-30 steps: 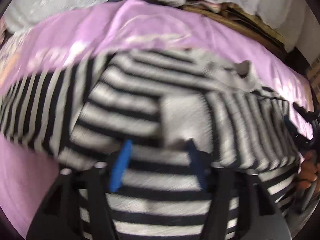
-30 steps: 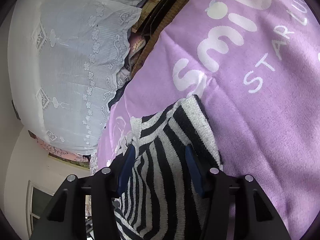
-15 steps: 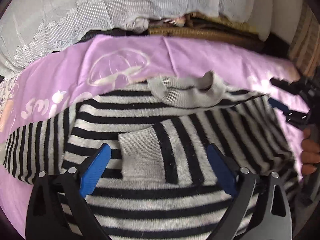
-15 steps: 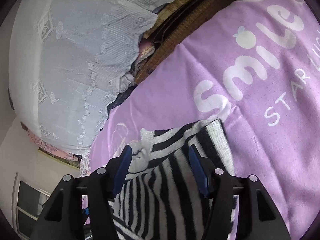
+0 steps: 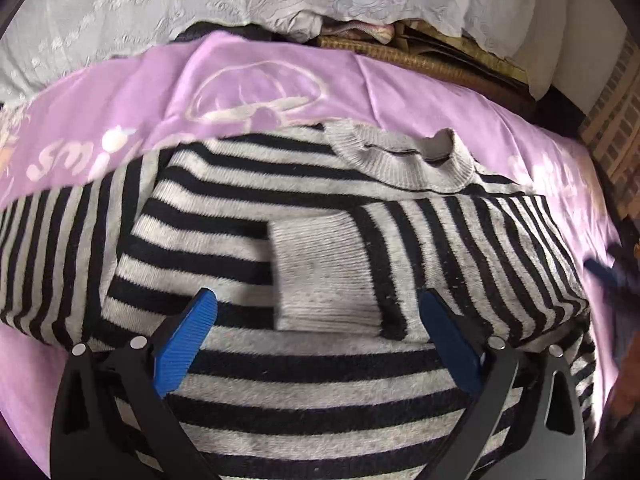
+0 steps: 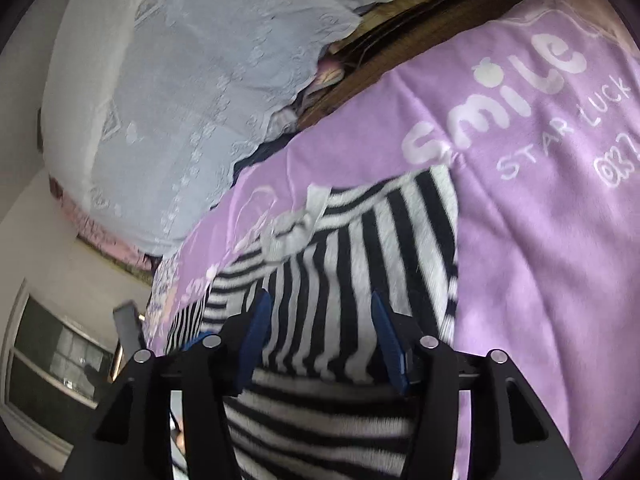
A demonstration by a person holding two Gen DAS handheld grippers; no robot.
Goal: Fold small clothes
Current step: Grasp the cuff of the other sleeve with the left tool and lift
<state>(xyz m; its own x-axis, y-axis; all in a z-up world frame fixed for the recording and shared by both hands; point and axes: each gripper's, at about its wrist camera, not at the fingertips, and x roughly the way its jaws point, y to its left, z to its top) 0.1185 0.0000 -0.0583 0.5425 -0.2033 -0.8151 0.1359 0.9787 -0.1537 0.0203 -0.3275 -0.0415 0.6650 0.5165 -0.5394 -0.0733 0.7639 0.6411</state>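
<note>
The striped sweater [image 5: 320,208] lay spread on the purple blanket [image 5: 420,92] covering the bed, filling most of the left wrist view. By the look of it, the folding was under way but not far along: one sleeve was folded across the chest, its plain grey cuff [image 5: 324,272] resting near the middle of the body, while the other sleeve [image 5: 52,248] was not yet folded in and lay out toward the blanket's left side. That sleeve and the folding of the body remained to do.

The sweater's long axis ran from the near hem to the grey collar [image 5: 412,160], which pointed toward the far edge of the bed, where a white lace cloth [image 5: 200,12] hung.

The left gripper [image 5: 320,320] hovered over the body with its fingers spread wide, released and holding nothing. The right gripper [image 6: 322,328] had its fingers parted on either side of the knit at the sweater's right edge; whether they pinched any fabric could not be told.
</note>
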